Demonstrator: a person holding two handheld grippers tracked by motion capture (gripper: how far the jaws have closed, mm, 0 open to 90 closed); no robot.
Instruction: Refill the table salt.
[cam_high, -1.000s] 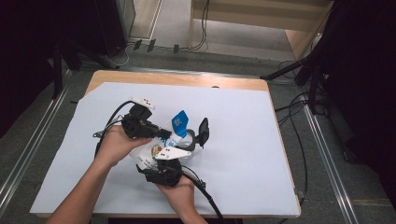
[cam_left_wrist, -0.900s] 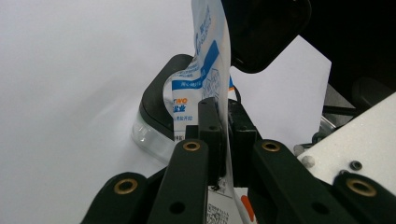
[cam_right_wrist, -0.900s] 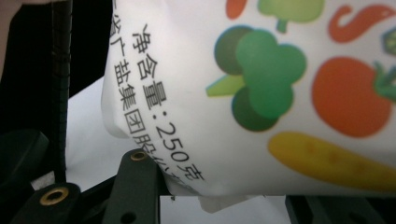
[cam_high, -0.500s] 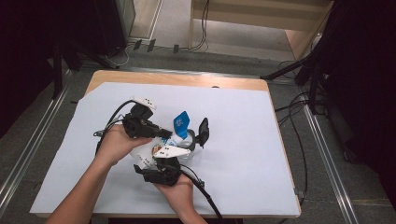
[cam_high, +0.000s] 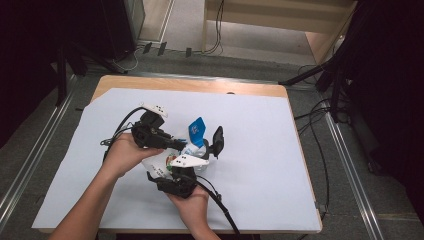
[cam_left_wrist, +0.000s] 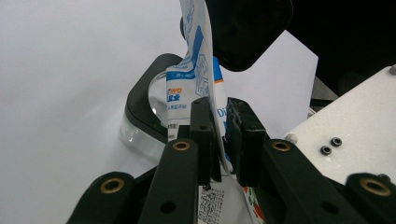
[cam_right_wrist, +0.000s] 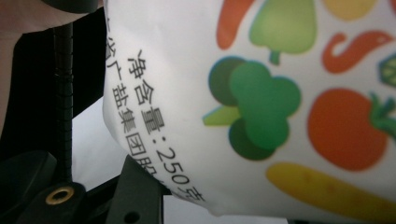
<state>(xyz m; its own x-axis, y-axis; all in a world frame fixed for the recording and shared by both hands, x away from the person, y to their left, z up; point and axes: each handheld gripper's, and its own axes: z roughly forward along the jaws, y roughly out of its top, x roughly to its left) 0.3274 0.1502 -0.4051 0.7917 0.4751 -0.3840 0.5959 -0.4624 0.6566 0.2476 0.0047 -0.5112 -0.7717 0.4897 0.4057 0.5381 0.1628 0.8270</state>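
A white bag (cam_high: 161, 166) printed with vegetables, its top blue and white (cam_high: 198, 130), is held up between both grippers at the table's middle. My left gripper (cam_high: 179, 145) pinches the bag's top edge (cam_left_wrist: 201, 74). Its jaws have just been opening slightly, and the film still sits tight between the pads (cam_left_wrist: 205, 135). My right gripper (cam_high: 194, 159) grips the bag's body (cam_right_wrist: 261, 93) from the near side. Its jaws have just been closing on it, with one finger (cam_right_wrist: 140, 191) under the bag. A clear container (cam_left_wrist: 148, 109) with a black rim stands under the bag's top.
A black lid (cam_high: 218, 141) stands upright at the container's right side. A pale blue sheet (cam_high: 280, 165) covers the wooden table (cam_high: 190, 86). Cables trail from both grippers toward the near edge.
Both hands stay in place with the bag between them. The bag's blue top and the lid stand where they were.
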